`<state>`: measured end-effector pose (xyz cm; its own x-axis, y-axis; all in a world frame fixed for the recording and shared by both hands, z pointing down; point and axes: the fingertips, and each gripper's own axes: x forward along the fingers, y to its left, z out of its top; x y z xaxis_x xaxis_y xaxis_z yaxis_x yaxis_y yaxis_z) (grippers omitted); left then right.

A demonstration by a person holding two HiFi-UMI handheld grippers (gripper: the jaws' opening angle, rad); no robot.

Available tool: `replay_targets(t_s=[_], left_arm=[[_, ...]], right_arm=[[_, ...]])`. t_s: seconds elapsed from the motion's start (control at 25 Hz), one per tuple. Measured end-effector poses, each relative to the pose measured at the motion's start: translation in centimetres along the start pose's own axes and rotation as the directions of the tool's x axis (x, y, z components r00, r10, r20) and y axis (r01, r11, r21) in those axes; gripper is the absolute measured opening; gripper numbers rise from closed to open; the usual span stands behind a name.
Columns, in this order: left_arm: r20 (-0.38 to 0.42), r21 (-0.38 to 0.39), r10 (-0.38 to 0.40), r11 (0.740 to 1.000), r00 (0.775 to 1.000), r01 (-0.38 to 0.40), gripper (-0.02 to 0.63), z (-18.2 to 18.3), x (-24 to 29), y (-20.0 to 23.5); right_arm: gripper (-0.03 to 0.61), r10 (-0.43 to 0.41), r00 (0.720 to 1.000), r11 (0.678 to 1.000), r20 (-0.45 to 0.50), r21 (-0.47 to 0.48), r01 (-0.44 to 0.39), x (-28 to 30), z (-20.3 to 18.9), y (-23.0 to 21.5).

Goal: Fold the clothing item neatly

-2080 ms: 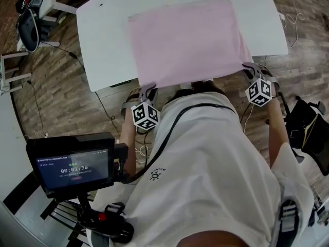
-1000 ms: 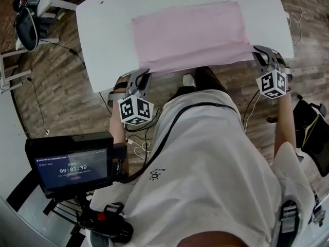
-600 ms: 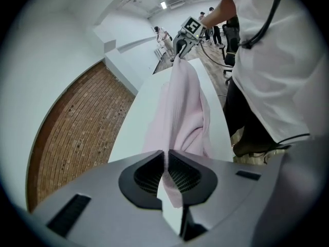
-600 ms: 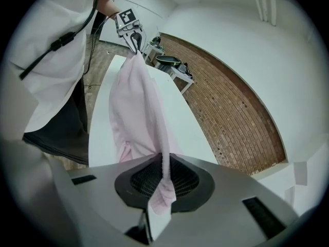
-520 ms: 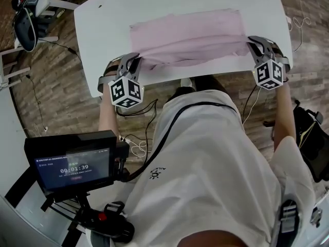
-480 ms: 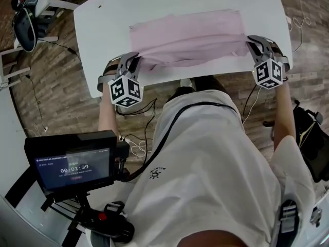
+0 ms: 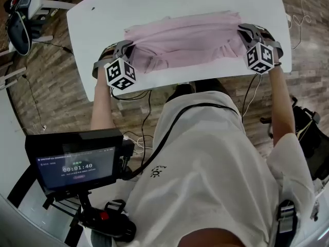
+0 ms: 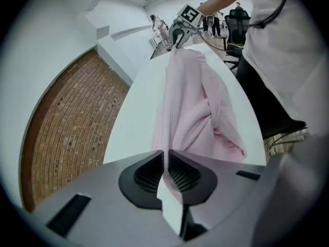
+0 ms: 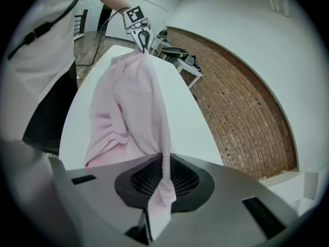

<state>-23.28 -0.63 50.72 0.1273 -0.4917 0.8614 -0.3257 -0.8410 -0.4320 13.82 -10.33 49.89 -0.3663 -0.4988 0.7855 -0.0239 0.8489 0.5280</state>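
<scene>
A pink garment [image 7: 182,37] lies bunched and partly doubled over on the white table [image 7: 103,14]. My left gripper [image 7: 127,46] is shut on the garment's left corner, with cloth pinched between its jaws [image 8: 165,161]. At the right end, my right gripper [image 7: 241,31] is shut on the other corner, and a strip of pink cloth [image 9: 163,189] hangs through its jaws. The fabric [image 8: 190,102] stretches taut between the two grippers and sags in folds toward the near table edge. Each gripper view shows the opposite gripper at the far end, the right one [image 8: 177,32] and the left one [image 9: 141,32].
The table's near edge [image 7: 195,78] runs just in front of the person's torso. A monitor on a stand [image 7: 77,163] sits at the lower left. Cables lie on the wooden floor [image 7: 46,96]. A chair [image 7: 15,24] stands at the far left.
Both grippers have carried the garment's near edge away from the body and over the table. The cloth that hung off the near edge now lies doubled on the tabletop.
</scene>
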Motion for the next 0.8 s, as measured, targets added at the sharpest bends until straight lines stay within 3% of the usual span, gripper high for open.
replay_targets(t_s=[0.48, 0.8], left_arm=[[-0.056, -0.012, -0.047, 0.999, 0.997, 0.047, 0.031, -1.5, 6.3, 2.7], [-0.062, -0.031, -0.008, 1.000, 0.998, 0.006, 0.031, -2.7, 8.3, 4.2]], right_arm=[[0.040, 0.082, 0.996, 0.996, -0.028, -0.022, -0.082, 6.8, -0.9, -1.8], [0.040, 0.101, 0.994, 0.995, -0.039, -0.014, -0.101, 9.5, -0.7, -2.3]])
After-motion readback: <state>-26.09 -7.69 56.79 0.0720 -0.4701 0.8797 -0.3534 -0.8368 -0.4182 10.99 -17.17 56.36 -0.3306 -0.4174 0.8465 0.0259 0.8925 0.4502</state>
